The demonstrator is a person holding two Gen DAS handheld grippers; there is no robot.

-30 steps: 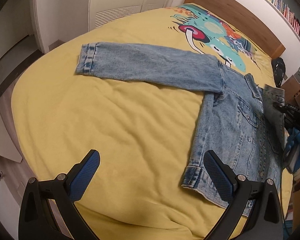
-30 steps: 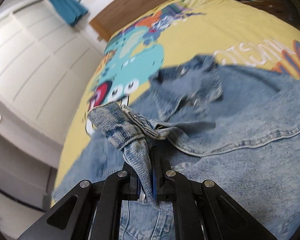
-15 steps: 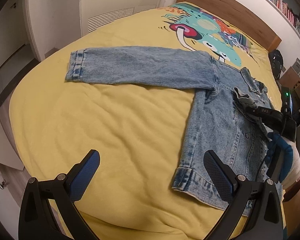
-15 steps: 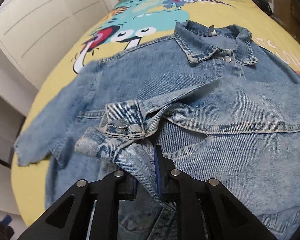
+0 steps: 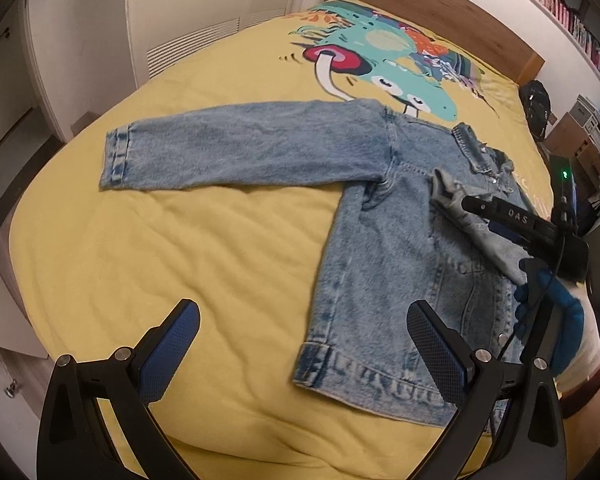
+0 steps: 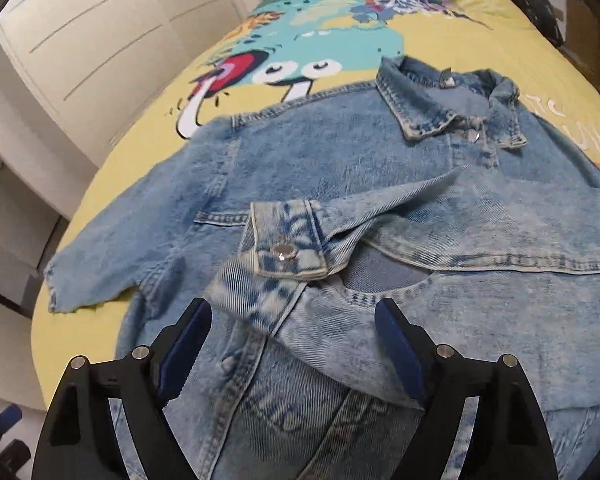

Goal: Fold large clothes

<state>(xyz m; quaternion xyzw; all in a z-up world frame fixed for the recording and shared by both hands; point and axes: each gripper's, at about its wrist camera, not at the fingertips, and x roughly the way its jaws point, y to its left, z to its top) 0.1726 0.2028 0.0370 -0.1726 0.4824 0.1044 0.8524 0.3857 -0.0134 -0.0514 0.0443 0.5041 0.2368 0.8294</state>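
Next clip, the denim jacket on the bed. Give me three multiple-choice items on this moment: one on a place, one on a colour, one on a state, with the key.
1. Where does the cuff of the folded-in sleeve lie?
A. on the jacket's front
B. hanging off the bed
C. on the floor

2. What colour is the bedspread around the denim jacket?
A. white
B. yellow
C. grey

3. How does the other sleeve lie?
A. rolled into a ball
B. tucked under the body
C. stretched out flat to the side

Key:
1 A: the cuff with its metal button rests on the chest, just ahead of the right claw, whose jaws are opening and no longer press on it.
2 B: yellow cloth shows on all sides of the denim.
3 C: in the left wrist view it runs straight out from the shoulder, beyond the open, empty left claw.
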